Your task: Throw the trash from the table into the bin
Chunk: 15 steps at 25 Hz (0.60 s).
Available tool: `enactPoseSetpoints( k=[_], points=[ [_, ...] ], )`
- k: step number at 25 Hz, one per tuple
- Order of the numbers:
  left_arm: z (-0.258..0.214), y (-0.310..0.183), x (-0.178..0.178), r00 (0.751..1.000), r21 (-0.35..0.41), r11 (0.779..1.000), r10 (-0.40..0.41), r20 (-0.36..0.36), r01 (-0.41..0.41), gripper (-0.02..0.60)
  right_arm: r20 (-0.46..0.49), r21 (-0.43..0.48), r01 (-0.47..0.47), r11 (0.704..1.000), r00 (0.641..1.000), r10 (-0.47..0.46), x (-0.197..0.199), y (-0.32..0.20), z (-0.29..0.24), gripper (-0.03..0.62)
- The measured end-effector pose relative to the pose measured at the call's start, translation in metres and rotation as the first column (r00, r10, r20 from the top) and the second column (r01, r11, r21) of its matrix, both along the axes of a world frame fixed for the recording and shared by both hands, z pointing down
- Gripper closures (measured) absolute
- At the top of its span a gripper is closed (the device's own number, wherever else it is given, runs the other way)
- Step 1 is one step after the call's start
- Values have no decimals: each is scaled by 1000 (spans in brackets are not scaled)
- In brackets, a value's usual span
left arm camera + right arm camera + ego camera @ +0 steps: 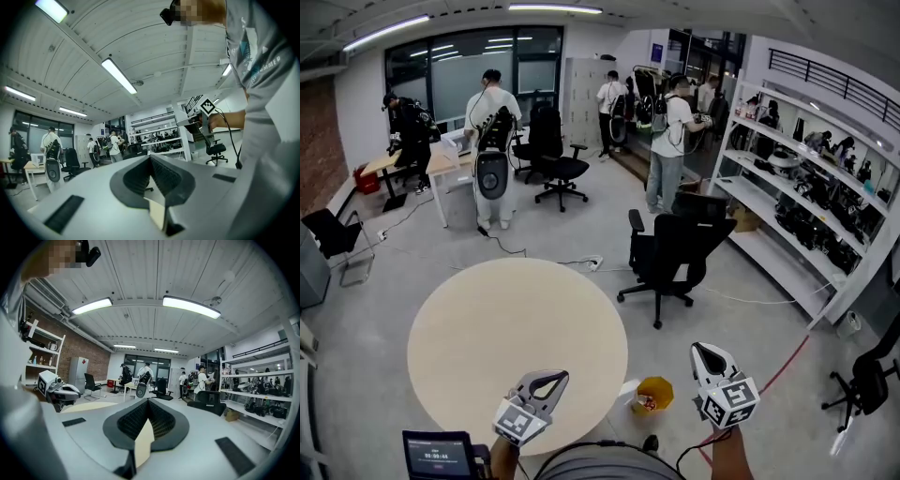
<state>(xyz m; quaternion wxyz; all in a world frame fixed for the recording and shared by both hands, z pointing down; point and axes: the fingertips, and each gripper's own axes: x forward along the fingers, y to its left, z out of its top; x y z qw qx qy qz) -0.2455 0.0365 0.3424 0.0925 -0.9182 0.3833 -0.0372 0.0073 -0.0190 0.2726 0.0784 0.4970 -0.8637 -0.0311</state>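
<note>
My left gripper (553,379) and right gripper (703,351) are both closed, jaws tip to tip, nothing between them. Left one hangs over the table (487,319) rim at its 6 o'clock, right one's out over the floor. The yellow bin (666,386) sits on the floor just beside the table at its 4 o'clock, between my 2 grippers, with trash (648,403) lying inside.

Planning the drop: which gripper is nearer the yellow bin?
Right. The right gripper is just right of the bin; the left gripper is over the table edge, farther off to its left.
</note>
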Motion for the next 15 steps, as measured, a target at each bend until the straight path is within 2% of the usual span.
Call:
enactPoseSetpoints(
  k=[5, 9, 15],
  points=[
    [6, 0, -28, 998, -22, 999, -47, -29, 47, 540, -17, 5, 48, 999, 999, -48, -36, -9, -3, 583],
    [16, -25, -53, 999, -27, 999, -38, -15, 37, 540, -6, 46, 62, 997, 998, -62, -71, -28, 0, 583],
    [18, -41, -71, 992, -8, 992, -126, -30, 126, 540, -57, 32, 239, 970, 970, -237, -134, -59, 2, 583]
  ],
)
